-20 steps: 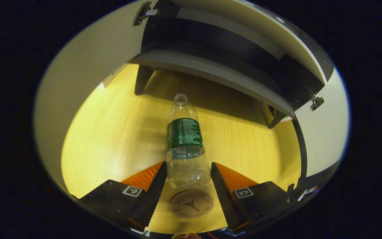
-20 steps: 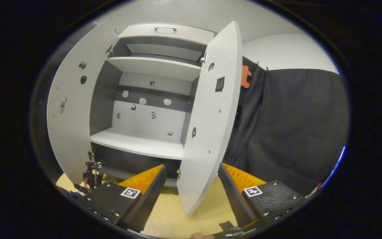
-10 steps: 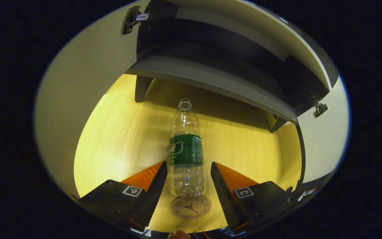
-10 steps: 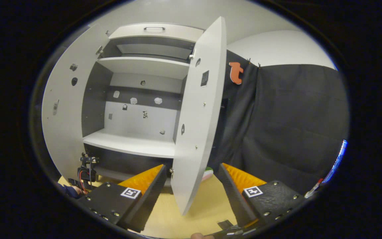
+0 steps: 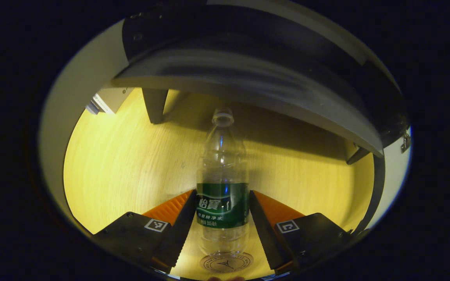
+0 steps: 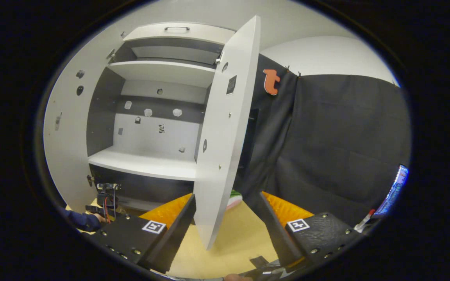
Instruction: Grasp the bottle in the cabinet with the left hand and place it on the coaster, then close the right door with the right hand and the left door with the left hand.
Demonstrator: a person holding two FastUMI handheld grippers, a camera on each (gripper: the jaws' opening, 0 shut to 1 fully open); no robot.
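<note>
Left gripper view, left to right: the open left door (image 5: 72, 101) is seen at the left edge, w/ the wood bench (image 5: 131, 168) beside it. The cabinet (image 5: 248, 82) underside and a dark leg are seen above. At centre the clear bottle (image 5: 222, 183) w/ green label is seen upright, its base on or just over the round coaster (image 5: 227, 262); contact cannot be told. The left gripper (image 5: 222, 222) is spread around the bottle, one finger at each side of the label, very close; whether the pads press it cannot be told.

Right gripper view, left to right: the left door (image 6: 66, 128) is seen swung open. Below it, a dark sleeve (image 6: 82, 220) and the other gripper's rig are seen low by the bench (image 6: 233, 242). The cabinet's (image 6: 158, 128) inside is seen next, w/ its lower shelf (image 6: 143, 164) bare. The right door (image 6: 223, 132) is seen open, edge-on at centre, its lower corner hanging between the fingers of the right gripper (image 6: 225, 226), farther off and not touched. That gripper is spread wide, nothing held. A small green/white item (image 6: 233, 198) is glimpsed behind the door's foot. Black cloth (image 6: 338, 144) is seen at the right.
</note>
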